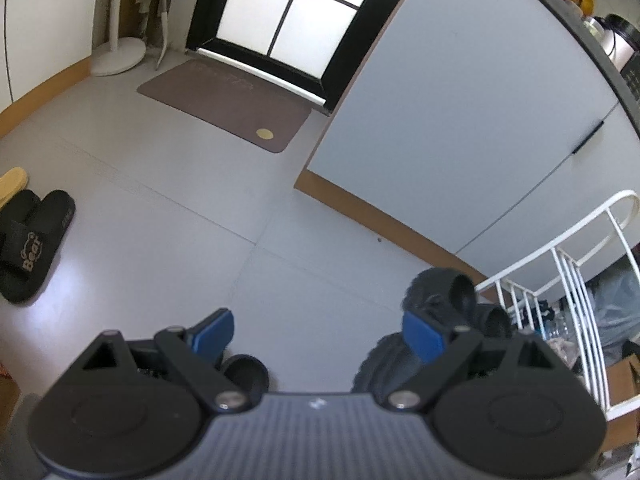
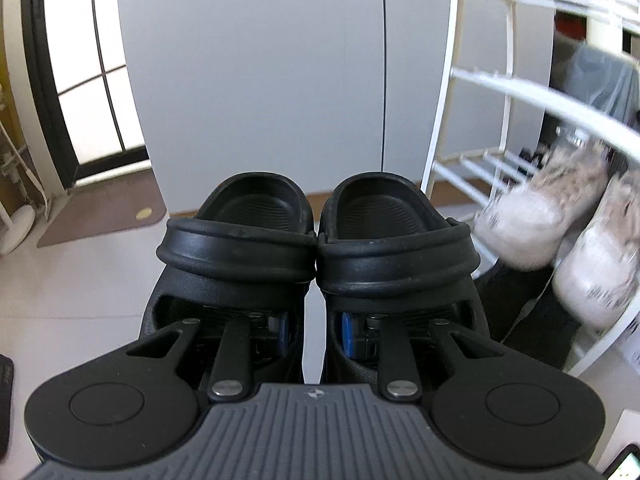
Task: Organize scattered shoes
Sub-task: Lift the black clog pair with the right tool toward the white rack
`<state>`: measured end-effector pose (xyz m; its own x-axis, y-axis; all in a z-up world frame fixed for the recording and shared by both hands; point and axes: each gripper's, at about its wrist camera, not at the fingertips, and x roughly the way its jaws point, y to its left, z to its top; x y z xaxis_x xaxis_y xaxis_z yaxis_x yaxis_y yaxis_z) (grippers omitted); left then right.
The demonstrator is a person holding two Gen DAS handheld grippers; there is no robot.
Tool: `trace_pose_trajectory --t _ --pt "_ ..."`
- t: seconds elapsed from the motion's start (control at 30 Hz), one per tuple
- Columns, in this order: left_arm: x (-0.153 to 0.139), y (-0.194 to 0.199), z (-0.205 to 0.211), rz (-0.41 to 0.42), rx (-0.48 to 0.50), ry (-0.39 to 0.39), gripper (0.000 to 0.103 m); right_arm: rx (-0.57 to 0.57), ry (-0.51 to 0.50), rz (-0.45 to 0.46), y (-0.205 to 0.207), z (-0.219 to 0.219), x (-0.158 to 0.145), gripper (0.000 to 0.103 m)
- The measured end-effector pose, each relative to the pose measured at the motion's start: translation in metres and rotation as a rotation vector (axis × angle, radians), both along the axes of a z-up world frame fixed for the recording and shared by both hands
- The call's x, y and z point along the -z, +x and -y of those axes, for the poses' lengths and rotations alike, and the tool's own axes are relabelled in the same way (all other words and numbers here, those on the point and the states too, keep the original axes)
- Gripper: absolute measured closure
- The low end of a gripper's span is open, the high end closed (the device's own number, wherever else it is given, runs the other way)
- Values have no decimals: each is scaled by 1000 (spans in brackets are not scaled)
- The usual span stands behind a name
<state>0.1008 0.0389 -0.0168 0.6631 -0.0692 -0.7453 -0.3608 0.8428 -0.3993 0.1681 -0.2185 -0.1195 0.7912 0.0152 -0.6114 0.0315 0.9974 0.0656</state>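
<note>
A pair of black clogs [image 2: 316, 248] hangs side by side in front of my right gripper [image 2: 314, 330]. One finger reaches into each clog, and the blue pads [image 2: 347, 334] press the two inner walls together, so it is shut on the pair above the floor. To the right stands a white wire shoe rack [image 2: 440, 120] with blurred white sneakers [image 2: 536, 224] on a shelf. My left gripper [image 1: 318, 334] is open with nothing between its pads. Dark ribbed shapes [image 1: 436, 296] behind its right finger look like the clogs. Black "Bear" slides [image 1: 32, 244] lie on the floor at far left.
A yellow slipper [image 1: 12, 184] lies beyond the slides. A grey cabinet [image 1: 460, 120] stands behind the rack [image 1: 580, 264]. A brown mat [image 1: 224, 104] lies before a glass door, with a white stand base [image 1: 118, 56] in the corner. The floor is light grey tile.
</note>
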Motion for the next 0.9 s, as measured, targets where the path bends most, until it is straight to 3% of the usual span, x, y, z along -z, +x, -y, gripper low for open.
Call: trace_pose_trajectory --t 0.33,0.6,0.73,0.9 --pt "-11 -1 10 46 -35 52 10 81 1 56 6 26 -65 75" --pt "-3 12 33 16 -9 185 10 119 24 67 9 46 -119 76" --pt "2 15 37 -3 -3 194 10 131 4 85 6 68 -140 75" --pt "2 15 43 -7 11 168 10 177 1 97 7 92 -141 75"
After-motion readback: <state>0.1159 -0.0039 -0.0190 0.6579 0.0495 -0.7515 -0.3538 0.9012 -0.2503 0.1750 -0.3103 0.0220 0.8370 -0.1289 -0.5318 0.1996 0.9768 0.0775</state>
